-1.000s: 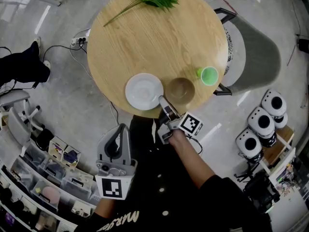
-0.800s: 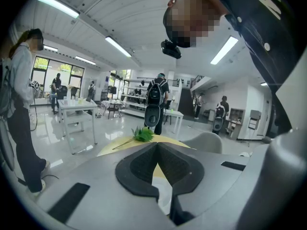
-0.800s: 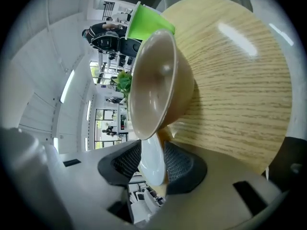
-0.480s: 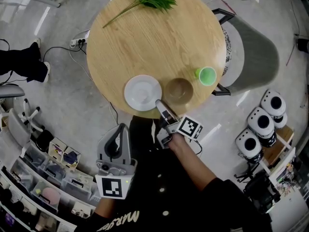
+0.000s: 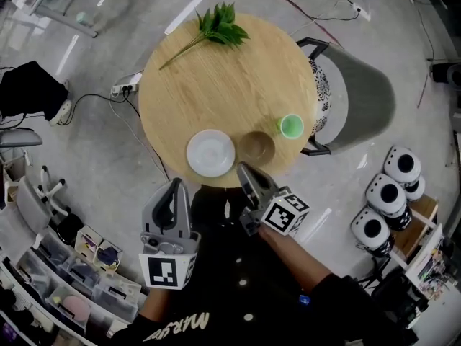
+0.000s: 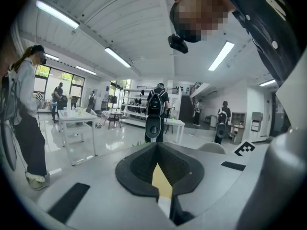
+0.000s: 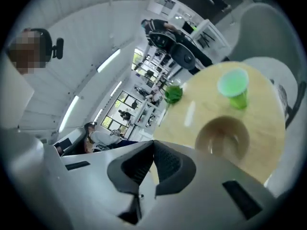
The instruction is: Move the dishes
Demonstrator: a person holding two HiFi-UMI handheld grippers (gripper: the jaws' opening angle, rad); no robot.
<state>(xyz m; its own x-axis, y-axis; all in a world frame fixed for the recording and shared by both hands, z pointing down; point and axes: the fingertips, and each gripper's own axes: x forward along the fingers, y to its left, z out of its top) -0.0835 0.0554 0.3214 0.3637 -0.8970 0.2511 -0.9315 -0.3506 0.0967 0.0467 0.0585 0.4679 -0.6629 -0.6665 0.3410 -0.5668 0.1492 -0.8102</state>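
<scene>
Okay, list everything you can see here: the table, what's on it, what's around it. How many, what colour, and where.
table: one, light wood, round, middle of the head view
plate: one, white, table's near edge, left of the bowl
bowl: one, brownish, between plate and cup
cup: one, green, right of the bowl
leafy sprig: one, green, table's far edge
chair: one, grey, right of the table
power strip: one, white, floor left of the table
round devices: three, white with dark centres, floor at right
storage bins: several, mixed colours, lower left
left gripper: one, grey, jaws together, empty
right gripper: one, grey, jaws just closed, nothing between them
</scene>
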